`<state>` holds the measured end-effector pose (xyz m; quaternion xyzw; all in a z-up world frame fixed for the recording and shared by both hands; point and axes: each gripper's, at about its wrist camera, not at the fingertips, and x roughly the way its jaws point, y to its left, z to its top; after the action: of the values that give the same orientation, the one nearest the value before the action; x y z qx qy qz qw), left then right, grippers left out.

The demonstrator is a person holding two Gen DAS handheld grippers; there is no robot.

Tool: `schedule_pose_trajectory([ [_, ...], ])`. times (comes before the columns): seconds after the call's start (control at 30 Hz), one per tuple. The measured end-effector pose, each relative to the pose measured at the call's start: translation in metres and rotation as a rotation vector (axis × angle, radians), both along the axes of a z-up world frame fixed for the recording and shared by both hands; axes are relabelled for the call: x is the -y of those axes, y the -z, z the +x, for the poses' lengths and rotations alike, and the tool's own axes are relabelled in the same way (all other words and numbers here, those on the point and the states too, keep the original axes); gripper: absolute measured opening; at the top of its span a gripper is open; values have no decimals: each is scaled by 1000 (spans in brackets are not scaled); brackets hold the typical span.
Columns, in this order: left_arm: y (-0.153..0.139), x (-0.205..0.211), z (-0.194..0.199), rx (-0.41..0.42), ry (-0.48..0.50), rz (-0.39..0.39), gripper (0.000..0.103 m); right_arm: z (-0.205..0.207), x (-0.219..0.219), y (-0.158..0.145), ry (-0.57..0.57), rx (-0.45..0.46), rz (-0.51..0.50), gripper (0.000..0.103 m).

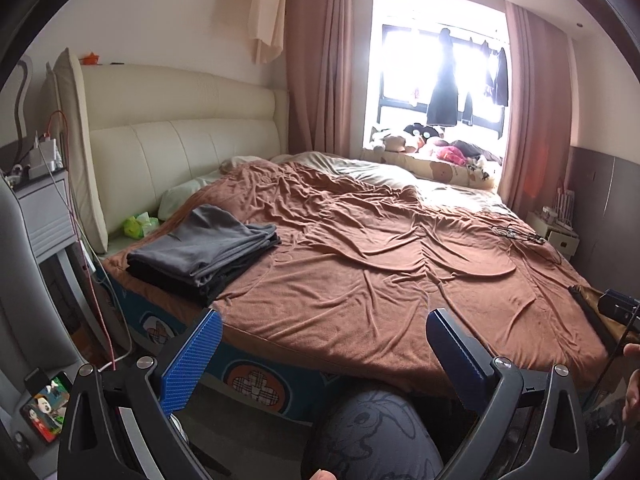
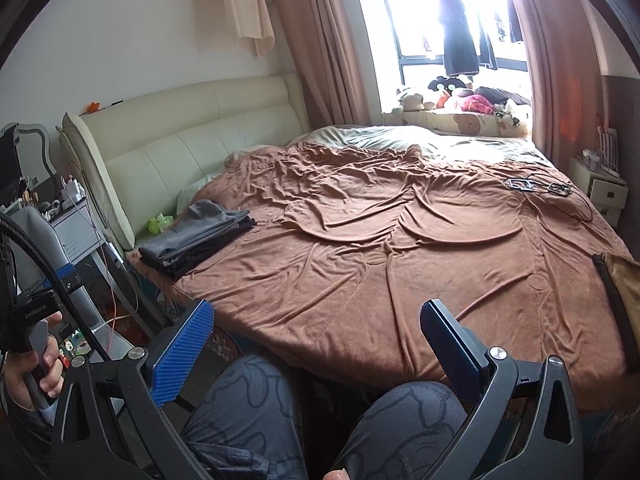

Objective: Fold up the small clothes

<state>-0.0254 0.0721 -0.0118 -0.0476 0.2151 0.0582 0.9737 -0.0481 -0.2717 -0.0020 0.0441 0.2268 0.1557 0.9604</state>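
Left wrist: our left tongs [image 1: 324, 344] gape wide, empty, folded grey clothes [image 1: 204, 252] stacked at the bed [image 1: 360, 280] corner; right wrist: right tongs [image 2: 316, 336] likewise wide, next garment apparently awaiting pickup.

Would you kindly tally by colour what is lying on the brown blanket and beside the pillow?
Grey and black: 1 stack of folded clothes
Green: 1 tissue pack
Black and metal: 1 tangle of hangers
Tan with dark trim: 1 item at the right edge
Total: 4
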Motion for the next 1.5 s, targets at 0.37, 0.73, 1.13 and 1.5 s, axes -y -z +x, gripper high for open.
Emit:
schedule_pose_trajectory([
  [0.37, 25, 10, 2, -37, 16, 28, 103, -2, -4, 7, 15, -29, -30, 103],
  [0.73, 18, 5, -5, 5, -2, 20, 102, -4, -7, 8, 30, -19, -21, 103],
  [1.13, 8, 14, -10, 35, 16, 31, 103, -13, -1, 10, 47, 4, -10, 103],
  [1.5, 0, 19, -14, 54, 18, 30, 103, -21, 5, 9, 54, 20, 2, 103],
])
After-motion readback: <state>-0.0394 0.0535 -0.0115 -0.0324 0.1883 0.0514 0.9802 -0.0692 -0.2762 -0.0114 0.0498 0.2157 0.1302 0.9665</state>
